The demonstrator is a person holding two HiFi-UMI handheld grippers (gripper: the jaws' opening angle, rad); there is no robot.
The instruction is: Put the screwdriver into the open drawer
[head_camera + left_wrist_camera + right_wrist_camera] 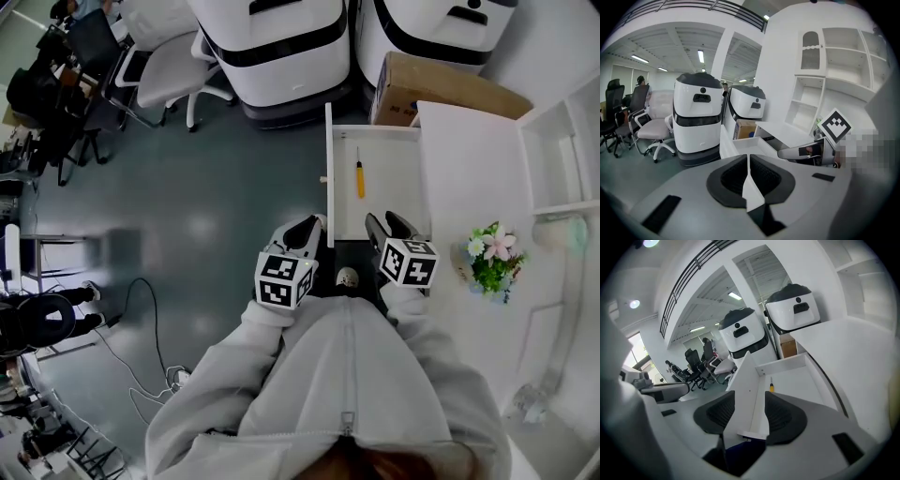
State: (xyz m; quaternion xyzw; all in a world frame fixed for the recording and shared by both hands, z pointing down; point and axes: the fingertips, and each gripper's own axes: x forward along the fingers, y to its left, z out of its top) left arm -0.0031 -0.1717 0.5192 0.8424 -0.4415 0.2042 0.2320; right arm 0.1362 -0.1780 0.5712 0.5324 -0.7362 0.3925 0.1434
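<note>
The task is being judged as good as done: the screwdriver [359,178] is being seen lying flat on the floor of the open drawer [375,133], nearer its front edge than its back, free of both grippers; only drawing clear is being left. The right gripper [390,225] is being held over the drawer's near end, pads [780,416] wide apart, gripping nothing; the left gripper [307,227] is being held just outside the front edge, fingers [733,176] pressed together, empty.
</note>
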